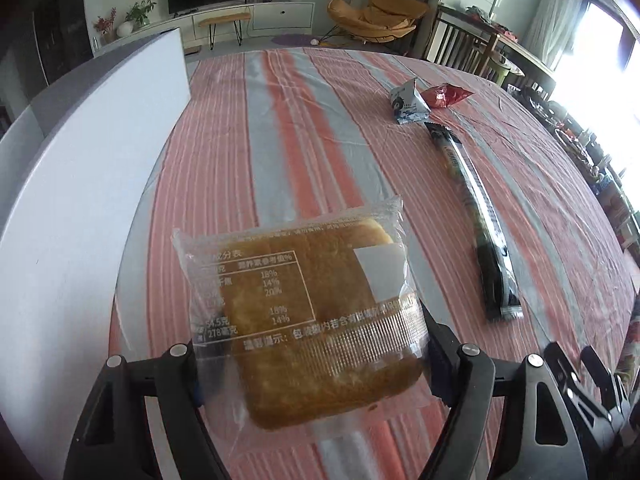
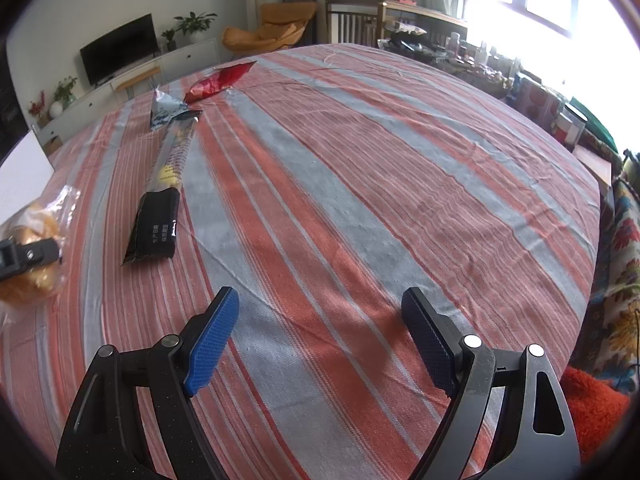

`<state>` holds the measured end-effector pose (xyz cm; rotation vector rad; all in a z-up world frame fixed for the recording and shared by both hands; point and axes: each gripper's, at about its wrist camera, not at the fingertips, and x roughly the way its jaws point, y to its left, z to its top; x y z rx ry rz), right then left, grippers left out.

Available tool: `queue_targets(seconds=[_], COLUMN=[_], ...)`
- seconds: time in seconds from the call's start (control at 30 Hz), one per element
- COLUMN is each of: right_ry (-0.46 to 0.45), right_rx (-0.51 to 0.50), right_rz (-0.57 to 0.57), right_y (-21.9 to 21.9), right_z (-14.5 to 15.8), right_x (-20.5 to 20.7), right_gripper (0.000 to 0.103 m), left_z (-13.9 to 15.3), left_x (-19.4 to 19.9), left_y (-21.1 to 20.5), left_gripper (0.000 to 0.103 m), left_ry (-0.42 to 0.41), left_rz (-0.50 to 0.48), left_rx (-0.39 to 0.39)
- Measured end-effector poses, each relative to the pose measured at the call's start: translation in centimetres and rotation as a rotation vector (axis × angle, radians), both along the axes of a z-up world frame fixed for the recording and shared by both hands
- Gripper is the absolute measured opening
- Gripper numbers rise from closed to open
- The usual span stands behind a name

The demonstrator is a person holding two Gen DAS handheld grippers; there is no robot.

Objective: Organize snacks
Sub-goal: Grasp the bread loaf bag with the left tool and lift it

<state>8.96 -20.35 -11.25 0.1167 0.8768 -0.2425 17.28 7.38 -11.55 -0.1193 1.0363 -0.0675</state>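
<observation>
A clear packet of brown bread point(image 1: 312, 320) with a printed label stands tilted between the fingers of my left gripper point(image 1: 314, 354), and the pads press on both its sides. In the right wrist view the same bread point(image 2: 28, 280) sits at the far left with a left finger point(image 2: 28, 256) across it. A long black stick packet point(image 1: 476, 216) point(image 2: 164, 196) lies on the striped cloth. Beyond it lie a blue-and-white packet point(image 1: 408, 104) point(image 2: 166, 110) and a red packet point(image 1: 444, 94) point(image 2: 218, 80). My right gripper point(image 2: 320, 296) hangs open over bare cloth, holding nothing.
A red, grey and white striped cloth point(image 2: 360, 160) covers the table. A tall white box wall point(image 1: 80, 200) rises just left of the bread. Cluttered shelves and boxes point(image 2: 540, 108) line the table's right side; an orange cushion point(image 2: 592, 404) lies at the near right.
</observation>
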Motion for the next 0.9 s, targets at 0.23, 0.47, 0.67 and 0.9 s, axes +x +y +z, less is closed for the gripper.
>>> queue_targets(seconds=[0.23,0.47,0.67,0.9], right_ry=[0.0,0.0,0.0,0.0], right_rx=[0.0,0.0,0.0,0.0], right_rz=[0.001,0.0,0.0,0.0], right_y=[0.0,0.1,0.1,0.1], right_z=[0.0,0.0,0.0,0.0], right_x=[0.0,0.0,0.0,0.0], right_gripper=[0.087,0.087,0.087,0.087], left_z=[-1.6,-2.3,-2.4,-2.4], left_x=[-3.1,-3.1,-3.2,-3.3], left_y=[0.8,0.5,0.6,0.6], left_gripper=[0.09,0.103,0.103,0.103], left_ry=[-0.05,-0.101,-0.102,-0.102], left_rz=[0.009,0.034,0.034,0.034], left_rx=[0.016,0.071,0.073,0.074])
